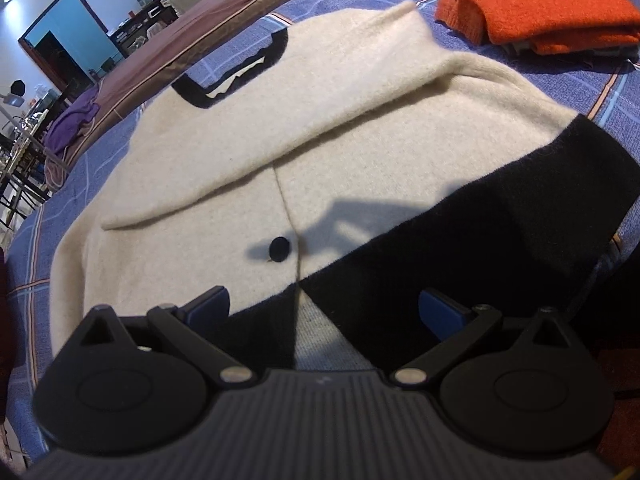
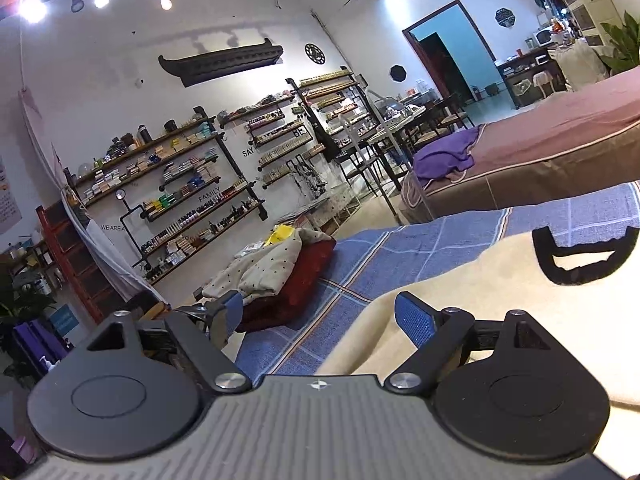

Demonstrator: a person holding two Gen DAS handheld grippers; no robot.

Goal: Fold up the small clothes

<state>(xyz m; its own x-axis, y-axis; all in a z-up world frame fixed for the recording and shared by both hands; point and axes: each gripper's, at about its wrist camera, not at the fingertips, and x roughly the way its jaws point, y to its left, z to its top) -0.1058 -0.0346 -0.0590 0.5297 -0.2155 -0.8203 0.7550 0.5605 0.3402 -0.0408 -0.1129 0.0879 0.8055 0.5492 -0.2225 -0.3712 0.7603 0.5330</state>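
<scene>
A cream cardigan (image 1: pixel 304 152) with black trim lies spread on a blue checked bedspread (image 1: pixel 248 40), covering most of its middle. In the left wrist view its black-edged neckline (image 1: pixel 240 76) points toward the far edge of the bedspread, one cream sleeve is folded diagonally across the body, and a broad black cuff (image 1: pixel 540 200) lies over the garment's right side. A single black button (image 1: pixel 279 249) sits beside the front seam. The left gripper (image 1: pixel 324 312) hovers over the near hem with its blue-padded fingers (image 1: pixel 210 306) spread wide apart and nothing between them.

Only this view shows the folded orange sweater (image 1: pixel 536 0), lying on the bedspread near its far right corner, well apart from the cardigan.

The right wrist view looks outward across the other side. The right gripper (image 2: pixel 320 320) is likewise spread open and holds nothing; one blue finger (image 2: pixel 414 320) hangs over the cream knit (image 2: pixel 480 280), the other (image 2: pixel 226 316) beyond the bedspread's (image 2: pixel 380 248) edge. This view alone shows a dotted beige garment (image 2: pixel 264 268) heaped on a dark red cushion (image 2: pixel 304 276) at the bedspread's corner, wall shelves (image 2: pixel 180 184) stocked with small goods, and a purple cloth (image 2: pixel 444 156) on a neighbouring brown bed (image 2: pixel 560 136). The neckline's black trim (image 2: pixel 580 256) appears here too.
</scene>
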